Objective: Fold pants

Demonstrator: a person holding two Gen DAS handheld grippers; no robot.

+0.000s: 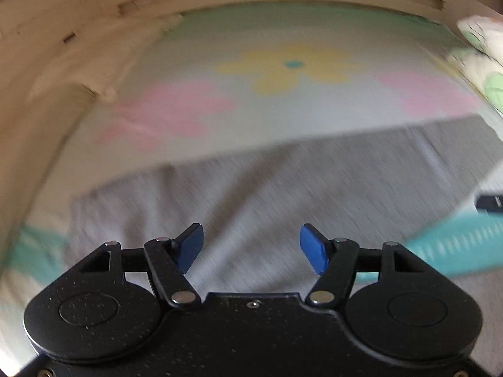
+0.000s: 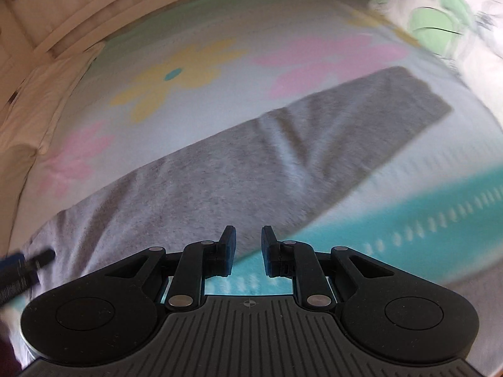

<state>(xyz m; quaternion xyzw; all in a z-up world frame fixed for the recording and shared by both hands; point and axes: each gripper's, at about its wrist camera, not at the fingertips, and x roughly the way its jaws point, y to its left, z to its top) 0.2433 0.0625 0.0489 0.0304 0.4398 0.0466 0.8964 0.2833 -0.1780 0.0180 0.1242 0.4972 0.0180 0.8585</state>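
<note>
Grey pants (image 1: 283, 182) lie flat on a flowered bed sheet (image 1: 283, 100), folded lengthwise into one long strip. In the right wrist view the strip (image 2: 267, 157) runs from lower left to a leg end at upper right. My left gripper (image 1: 251, 248) hovers over the wide part of the pants, open and empty. My right gripper (image 2: 248, 248) is over the near edge of the pants, its jaws a small gap apart with nothing between them. The left gripper shows at the left edge of the right wrist view (image 2: 22, 267).
The sheet has a yellow flower (image 1: 292, 66), pink flowers and a teal band (image 2: 408, 220) along the near side. A cream wall or bed frame (image 1: 63, 47) borders the far and left sides. A white and green pillow or quilt (image 2: 440, 15) lies at the upper right.
</note>
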